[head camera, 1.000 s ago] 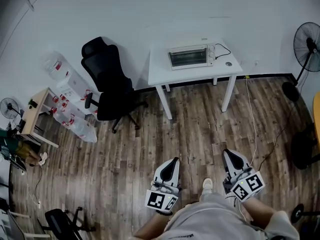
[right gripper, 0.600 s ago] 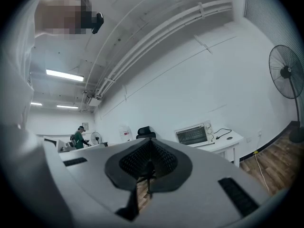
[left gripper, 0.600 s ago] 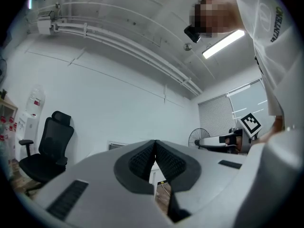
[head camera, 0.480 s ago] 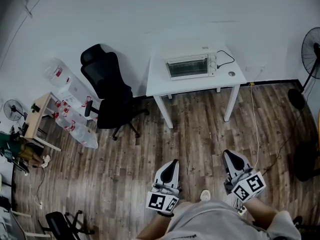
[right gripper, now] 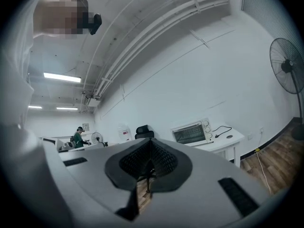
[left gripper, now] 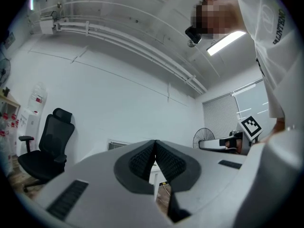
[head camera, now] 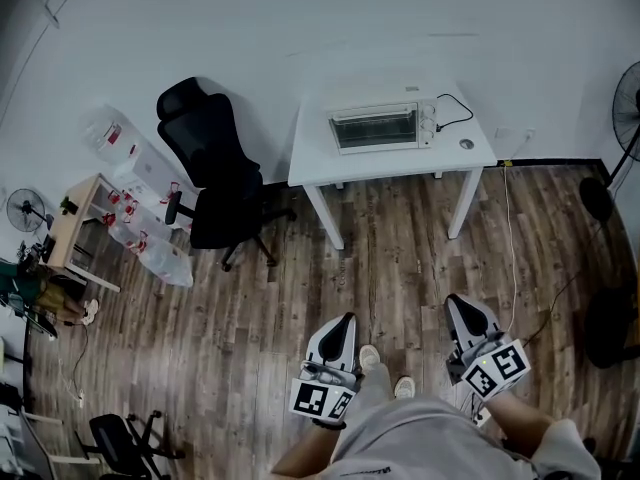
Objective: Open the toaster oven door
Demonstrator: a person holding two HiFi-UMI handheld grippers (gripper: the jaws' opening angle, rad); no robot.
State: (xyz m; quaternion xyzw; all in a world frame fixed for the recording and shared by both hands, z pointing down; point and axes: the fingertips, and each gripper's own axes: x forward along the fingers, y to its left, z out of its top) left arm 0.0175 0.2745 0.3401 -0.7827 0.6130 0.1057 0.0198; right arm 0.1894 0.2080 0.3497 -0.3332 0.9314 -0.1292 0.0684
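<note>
the toaster oven point(head camera: 383, 126) sits on a white surface point(head camera: 325, 164) against the far wall, its glass door shut and its knobs on its right side, with a black cord running from it across the top toward the wall. both grippers are held low over the wooden floor point(head camera: 250, 308), well apart from the oven and pointing toward it. the left gripper point(head camera: 346, 321) has its jaws clenched together with nothing between them, the ribbed pads point(left gripper: 142, 156) meeting at the tip. the right gripper point(head camera: 456, 303) is just the same, its jaws pressed together and empty, and in the right gripper view the oven shows above and to the right of the tips, far off. the person's shoes point(head camera: 370, 358) show between the two grippers. a black office chair point(head camera: 215, 173) stands just left of the surface, a small wooden table point(head camera: 70, 230) further left, and a standing fan point(head camera: 630, 108) at the right edge. a pale cable point(head camera: 512, 238) trails over the floor beside the surface's right leg.
</note>
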